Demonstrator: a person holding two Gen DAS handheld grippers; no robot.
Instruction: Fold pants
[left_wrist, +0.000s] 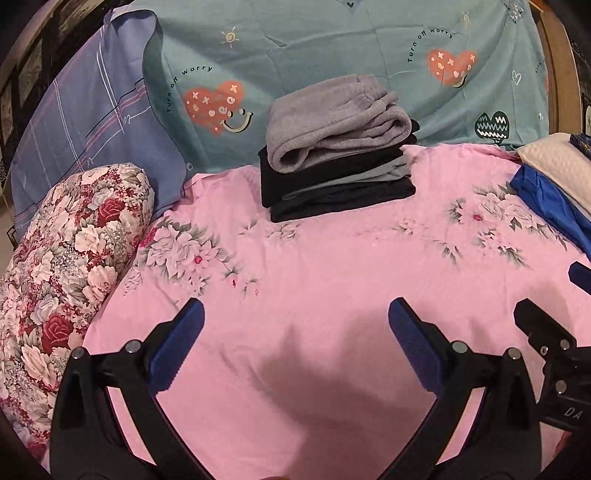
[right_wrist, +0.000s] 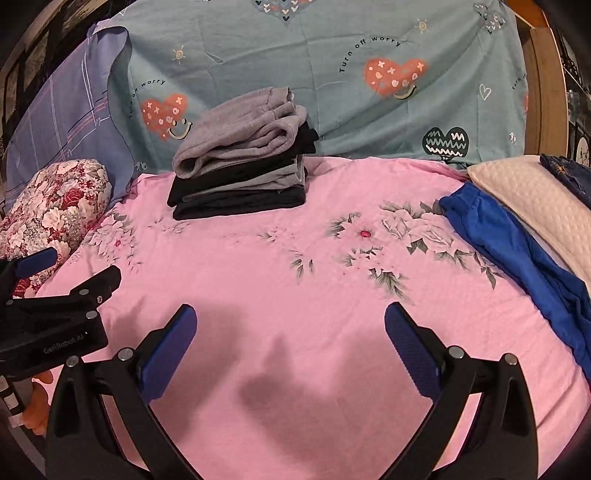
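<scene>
A stack of folded pants (left_wrist: 338, 173) (right_wrist: 240, 177) sits at the far side of the pink floral bedsheet (left_wrist: 332, 266) (right_wrist: 295, 266), with a grey fleece pair (left_wrist: 336, 118) (right_wrist: 240, 131) on top of black and grey ones. Unfolded blue pants (right_wrist: 517, 251) (left_wrist: 550, 206) lie stretched along the sheet's right side. My left gripper (left_wrist: 295, 314) hovers open over bare sheet, nothing between its fingers. My right gripper (right_wrist: 290, 317) is likewise open and empty, just to the right of the left one (right_wrist: 55, 288).
A red floral bolster (left_wrist: 62, 266) (right_wrist: 48, 206) lies at the left. A purple pillow (left_wrist: 88, 122) and a teal quilt with hearts (left_wrist: 332, 48) (right_wrist: 332, 74) back the bed. Cream quilted fabric (right_wrist: 535, 199) and a dark garment (right_wrist: 569, 173) sit at the right edge.
</scene>
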